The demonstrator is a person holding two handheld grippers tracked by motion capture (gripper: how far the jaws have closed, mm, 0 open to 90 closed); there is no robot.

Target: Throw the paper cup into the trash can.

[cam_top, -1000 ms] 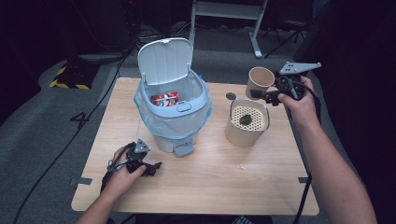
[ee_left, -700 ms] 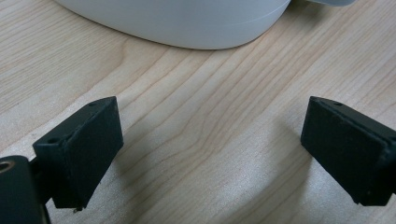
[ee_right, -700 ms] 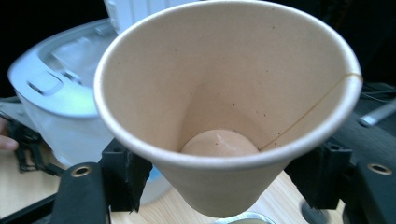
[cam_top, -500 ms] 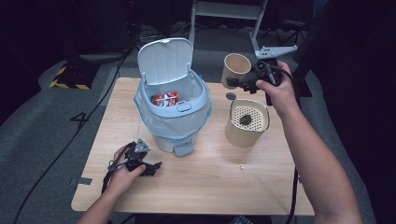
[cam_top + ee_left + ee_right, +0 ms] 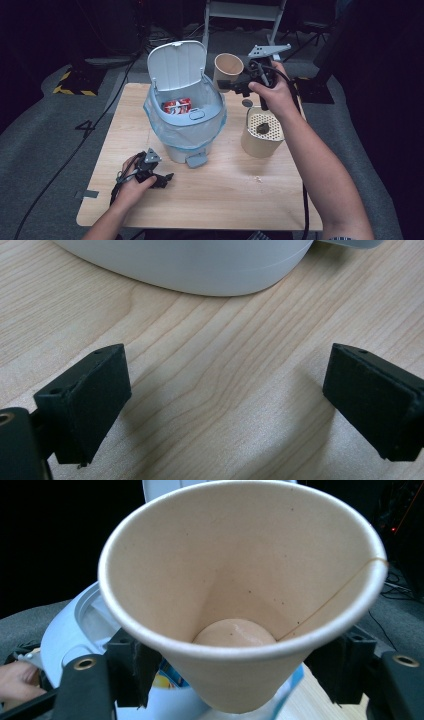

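Because lid stands up: bin (image 5: 186, 120) open at the top, blue liner folded over the rim, red-printed rubbish already lying inside, mouth free to take more.
Paper cup (image 5: 228, 70): clamped low on its wall by the right gripper (image 5: 235, 86), lifted clear of the worktop (image 5: 235, 195) and hanging beside the bin's raised lid; held mouth-up, probably to keep any dregs in until over the opening.
Cup's inside: seen in the right gripper view (image 5: 240, 600) as bare but for small specks and a thin line down one wall; whether any liquid sits at the bottom, hard to say.
Grip choice: pads pressed on both sides near the base, leaving rim and mouth free for tipping.
Left gripper (image 5: 162, 177): resting on the worktop just in front of the bin's foot pedal, jaws apart with nothing but wood between them; parked out of the way.
Perforated tub (image 5: 261, 134): standing on the worktop below the right forearm, dark scrap on its holed top, apart from the cup.
Likely step in hand: carrying the cup over to the open bin.
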